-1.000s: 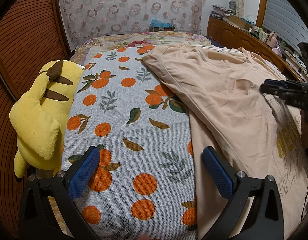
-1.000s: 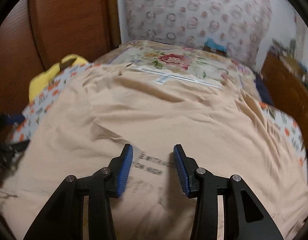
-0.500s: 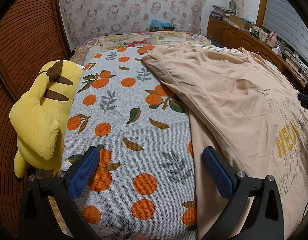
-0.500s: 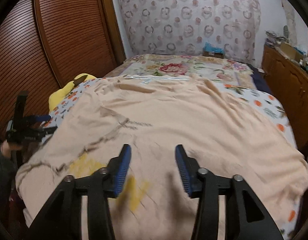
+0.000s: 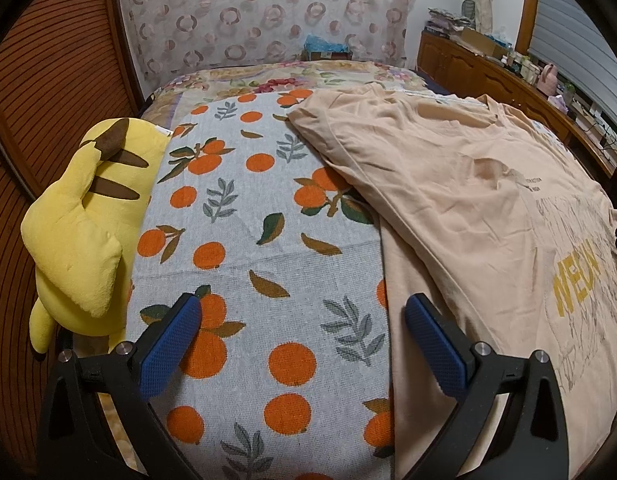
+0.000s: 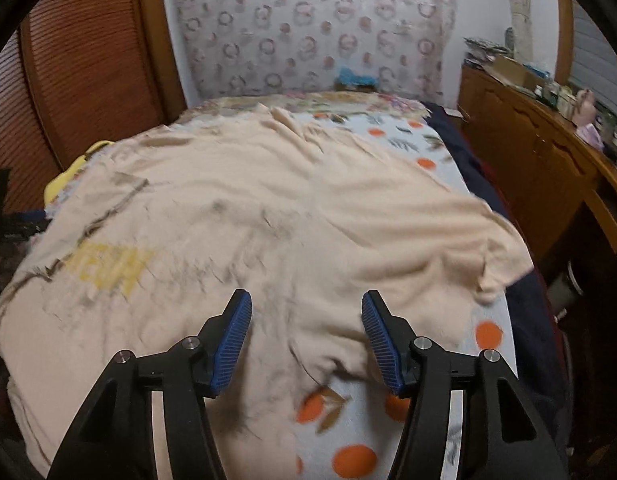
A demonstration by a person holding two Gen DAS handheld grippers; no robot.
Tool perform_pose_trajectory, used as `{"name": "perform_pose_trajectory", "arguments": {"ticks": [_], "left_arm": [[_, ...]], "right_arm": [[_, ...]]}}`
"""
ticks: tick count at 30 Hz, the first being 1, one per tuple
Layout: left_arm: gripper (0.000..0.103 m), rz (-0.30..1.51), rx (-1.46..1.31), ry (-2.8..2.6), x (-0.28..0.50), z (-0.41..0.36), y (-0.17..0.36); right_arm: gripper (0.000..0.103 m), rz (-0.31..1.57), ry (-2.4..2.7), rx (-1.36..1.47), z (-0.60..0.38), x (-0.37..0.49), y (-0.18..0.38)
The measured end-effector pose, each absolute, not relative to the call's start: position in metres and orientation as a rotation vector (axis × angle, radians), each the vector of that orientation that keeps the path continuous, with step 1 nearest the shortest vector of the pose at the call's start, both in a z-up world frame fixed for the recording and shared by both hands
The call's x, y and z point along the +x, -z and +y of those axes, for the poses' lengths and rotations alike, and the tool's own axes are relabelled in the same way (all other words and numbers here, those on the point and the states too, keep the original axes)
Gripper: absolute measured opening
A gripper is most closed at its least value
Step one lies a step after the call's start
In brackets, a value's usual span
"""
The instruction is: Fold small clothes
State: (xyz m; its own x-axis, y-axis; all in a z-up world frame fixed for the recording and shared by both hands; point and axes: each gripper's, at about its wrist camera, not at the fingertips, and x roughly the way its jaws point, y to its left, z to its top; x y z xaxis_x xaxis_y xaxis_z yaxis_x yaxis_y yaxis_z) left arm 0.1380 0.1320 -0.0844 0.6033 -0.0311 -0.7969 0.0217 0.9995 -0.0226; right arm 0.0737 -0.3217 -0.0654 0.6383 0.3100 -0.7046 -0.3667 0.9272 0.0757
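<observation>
- A bed [image 5: 268,240] fills the room, spread with a grey cover printed with oranges and leaves.
- Ahead, a curtain [image 5: 268,12] patterned with rings hangs behind the bed's far end.
- To the left stand ribbed brown wooden doors [image 5: 48,80].
- To the right runs a cluttered wooden cabinet [image 6: 548,168], under a slatted blind [image 5: 576,32].
- The wall [image 6: 480,8] beside the curtain is pale.

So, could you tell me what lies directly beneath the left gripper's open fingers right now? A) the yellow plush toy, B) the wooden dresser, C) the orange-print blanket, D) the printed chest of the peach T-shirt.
C: in the left wrist view the left gripper hangs open over the orange-print blanket, with the yellow plush toy off to one side and the peach T-shirt to the other.
</observation>
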Motion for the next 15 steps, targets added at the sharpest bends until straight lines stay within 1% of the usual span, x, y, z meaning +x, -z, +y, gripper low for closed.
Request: {"name": "perform_pose_trajectory", "arguments": {"ticks": [2,3,4,5,6,7,8,9,10,11,15], "left_arm": [[0.093,0.891,-0.03,0.047,0.133,0.129,0.079],[0.091,0.873,-0.04,0.054,0.13,0.127,0.076],[0.085,0.851,-0.052,0.069,0.128,0.125,0.072],[0.076,0.841,-0.062,0.084,0.128,0.122,0.069],[0.07,0.836,-0.073,0.1,0.129,0.12,0.066],[0.056,0.834,-0.092,0.127,0.13,0.116,0.064],[0.048,0.836,-0.106,0.143,0.132,0.113,0.063],[0.045,0.837,-0.115,0.154,0.134,0.11,0.062],[0.037,0.84,-0.122,0.169,0.136,0.106,0.062],[0.035,0.845,-0.123,0.181,0.139,0.101,0.062],[0.035,0.896,-0.111,0.196,0.151,0.085,0.07]], "right_arm": [[0.06,0.8,-0.384,-0.068,-0.32,0.071,0.067],[0.06,0.794,-0.382,-0.067,-0.314,0.071,0.065],[0.06,0.794,-0.377,-0.069,-0.312,0.072,0.063],[0.06,0.794,-0.371,-0.073,-0.31,0.073,0.061],[0.06,0.791,-0.367,-0.08,-0.309,0.073,0.06],[0.06,0.791,-0.363,-0.091,-0.307,0.075,0.059],[0.06,0.79,-0.358,-0.103,-0.304,0.075,0.059],[0.06,0.789,-0.353,-0.114,-0.3,0.078,0.058],[0.06,0.788,-0.35,-0.121,-0.298,0.079,0.059],[0.06,0.787,-0.347,-0.125,-0.296,0.08,0.059],[0.06,0.786,-0.346,-0.131,-0.293,0.081,0.06]]}}
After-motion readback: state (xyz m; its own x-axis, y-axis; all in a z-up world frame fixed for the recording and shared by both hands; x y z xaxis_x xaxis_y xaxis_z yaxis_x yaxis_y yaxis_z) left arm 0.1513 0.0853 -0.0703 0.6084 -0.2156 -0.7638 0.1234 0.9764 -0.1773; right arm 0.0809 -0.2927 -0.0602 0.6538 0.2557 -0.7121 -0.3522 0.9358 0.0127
